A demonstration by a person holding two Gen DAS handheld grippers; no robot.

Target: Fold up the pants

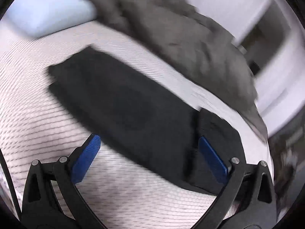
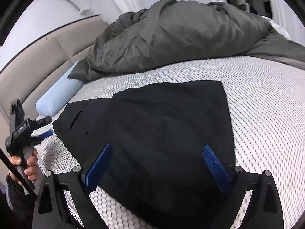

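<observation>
I see the black pants (image 2: pixel 162 133) lying folded on the bed (image 2: pixel 266 99), in the middle of the frame. My left gripper (image 1: pixel 150 160) and right gripper (image 2: pixel 158 166) both have fingers wide apart, holding nothing.

Blurred frame: black pants (image 1: pixel 124 103) lie folded in a long band on the patterned mattress (image 1: pixel 38 99), running from 10 o'clock to 4 o'clock. Left gripper (image 1: pixel 150 158) at 6 o'clock, blue pads (image 1: pixel 86 158) spread wide, holding nothing. Grey duvet (image 1: pixel 181 38) heaped at 1 o'clock; pale blue pillow (image 1: pixel 51 9) at 11 o'clock.
</observation>
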